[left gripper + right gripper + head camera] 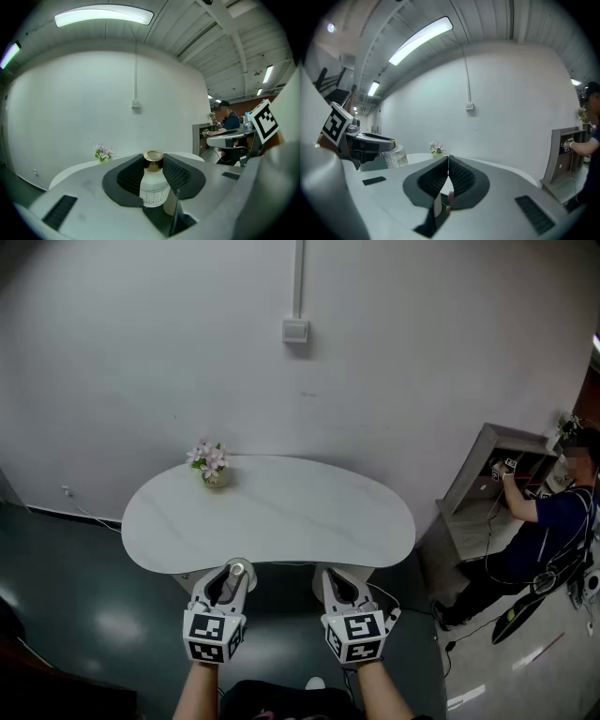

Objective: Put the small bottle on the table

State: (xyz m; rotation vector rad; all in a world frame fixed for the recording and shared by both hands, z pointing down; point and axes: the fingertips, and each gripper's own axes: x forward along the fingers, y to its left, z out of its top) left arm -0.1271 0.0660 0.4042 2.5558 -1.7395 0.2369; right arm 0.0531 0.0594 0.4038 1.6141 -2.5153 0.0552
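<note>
A small white bottle with a gold cap (153, 180) stands upright between the black pads of my left gripper (153, 164), which is shut on it. In the head view the left gripper (232, 576) holds the bottle's cap (238, 569) at the near edge of the white kidney-shaped table (281, 512). Beside it, my right gripper (339, 577) is at the same edge. Its jaws meet with nothing between them in the right gripper view (448, 161). That view also shows the bottle (396, 157) at its left.
A small vase of pink flowers (214, 466) stands at the table's far left. The white wall behind carries a box (295, 331) on a conduit. A person (539, 531) works at a grey cabinet (487, 488) on the right, with cables on the floor.
</note>
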